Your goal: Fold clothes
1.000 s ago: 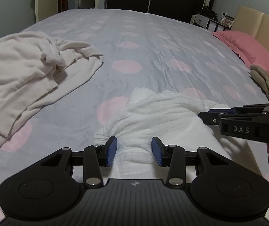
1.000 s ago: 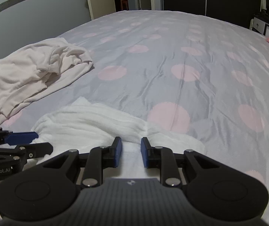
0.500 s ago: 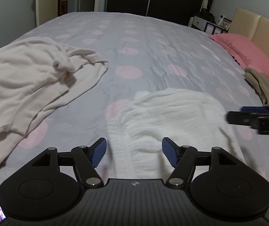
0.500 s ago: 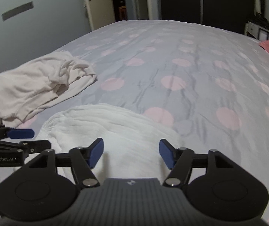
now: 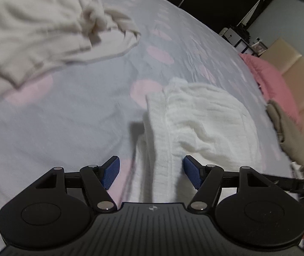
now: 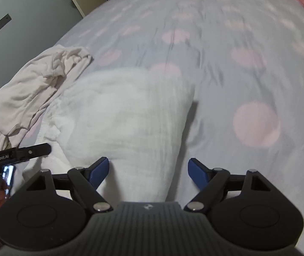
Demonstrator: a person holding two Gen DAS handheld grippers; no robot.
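Both claws have dropped closer to the bed (image 5: 71,115) since half a second ago, and my views are now tilted and blurred. My left claw (image 5: 150,173) is released, fingers spread on either side of the white garment's (image 5: 205,121) gathered edge. My right claw (image 6: 148,172) is released too, straddling the garment's (image 6: 128,115) other end. It lies on the bed, and a cream shirt (image 5: 36,32) sits crumpled just beside it
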